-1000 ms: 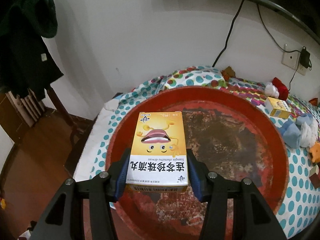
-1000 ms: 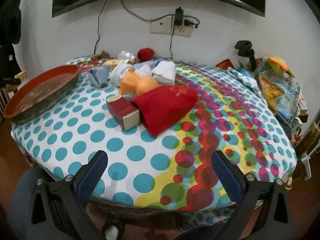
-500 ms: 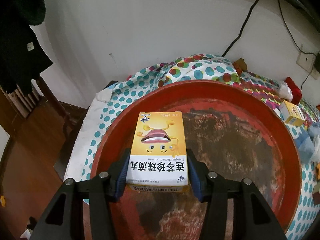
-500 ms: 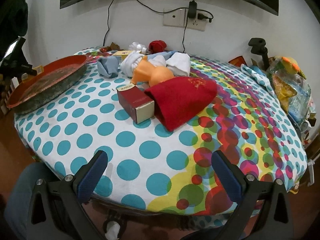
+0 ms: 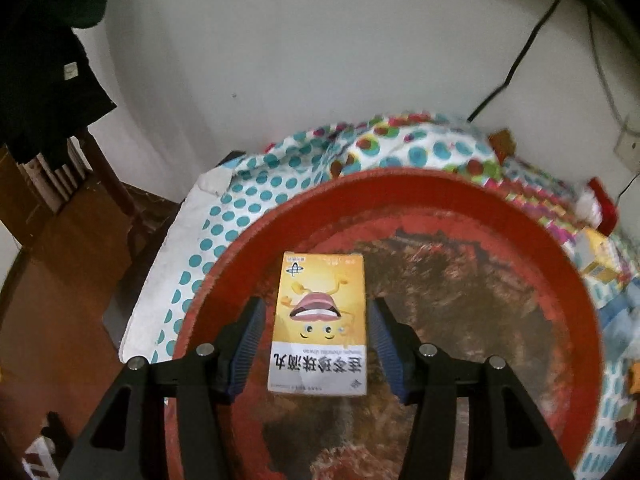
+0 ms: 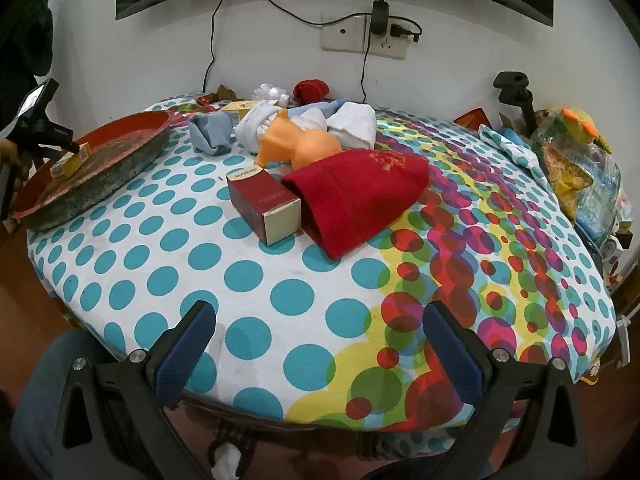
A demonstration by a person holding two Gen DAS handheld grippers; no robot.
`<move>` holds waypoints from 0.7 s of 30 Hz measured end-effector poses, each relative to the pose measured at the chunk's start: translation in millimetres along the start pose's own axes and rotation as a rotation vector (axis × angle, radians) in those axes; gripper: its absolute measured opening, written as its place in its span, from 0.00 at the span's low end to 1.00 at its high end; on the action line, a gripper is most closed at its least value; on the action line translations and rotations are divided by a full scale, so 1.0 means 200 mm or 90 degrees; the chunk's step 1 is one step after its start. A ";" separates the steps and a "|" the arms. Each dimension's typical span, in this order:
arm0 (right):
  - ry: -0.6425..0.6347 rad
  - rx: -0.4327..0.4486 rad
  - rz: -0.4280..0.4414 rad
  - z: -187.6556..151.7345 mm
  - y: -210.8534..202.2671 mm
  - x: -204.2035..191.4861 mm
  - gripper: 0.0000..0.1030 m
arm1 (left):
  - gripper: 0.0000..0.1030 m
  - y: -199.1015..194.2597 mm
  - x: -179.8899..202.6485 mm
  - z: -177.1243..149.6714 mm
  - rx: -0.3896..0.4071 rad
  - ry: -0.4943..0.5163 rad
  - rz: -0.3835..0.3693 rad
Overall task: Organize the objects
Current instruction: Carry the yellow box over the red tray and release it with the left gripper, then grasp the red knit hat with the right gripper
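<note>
Where the left wrist view looks down, the red tray (image 5: 460, 208) holds the yellow box (image 5: 320, 320) lying flat on its near-left floor. The left gripper (image 5: 316, 344) straddles it, its jaws having just been opening, with a gap showing between each pad and the box. In the right wrist view, the tray sits at the worktop's (image 6: 280, 288) far left. The right gripper (image 6: 320, 344) hangs wide and empty at the near edge. Mid-worktop lie a maroon box (image 6: 264, 204), a red hat (image 6: 356, 192), an orange toy (image 6: 300, 146) and bundled cloths (image 6: 352, 124).

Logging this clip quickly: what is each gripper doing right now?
Left gripper: open, just released the yellow medicine box in the red tray.
Right gripper: open, empty.
</note>
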State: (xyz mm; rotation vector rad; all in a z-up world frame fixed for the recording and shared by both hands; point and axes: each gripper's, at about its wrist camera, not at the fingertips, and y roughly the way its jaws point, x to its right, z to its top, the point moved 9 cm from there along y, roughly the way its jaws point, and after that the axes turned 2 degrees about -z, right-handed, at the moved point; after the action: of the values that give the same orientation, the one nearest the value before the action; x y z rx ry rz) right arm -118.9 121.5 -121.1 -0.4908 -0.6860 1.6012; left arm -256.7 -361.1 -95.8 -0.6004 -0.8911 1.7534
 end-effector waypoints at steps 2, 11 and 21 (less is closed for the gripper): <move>0.000 0.008 -0.003 0.01 -0.02 0.02 1.00 | 0.54 -0.13 0.02 0.02 0.043 -0.008 -0.030; 0.051 0.017 0.023 0.10 -0.03 0.22 1.00 | 0.74 -0.81 0.43 -0.39 0.187 0.100 -0.184; 0.226 -0.059 -0.005 0.37 0.30 0.26 0.99 | 0.74 -0.96 0.81 -0.95 0.190 0.146 -0.290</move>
State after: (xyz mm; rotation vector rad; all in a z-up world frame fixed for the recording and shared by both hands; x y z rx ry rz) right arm -219.0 157.6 -104.5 -0.8158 -0.4921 1.4297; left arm -60.7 -117.2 -53.3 -0.3575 -0.5393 1.3378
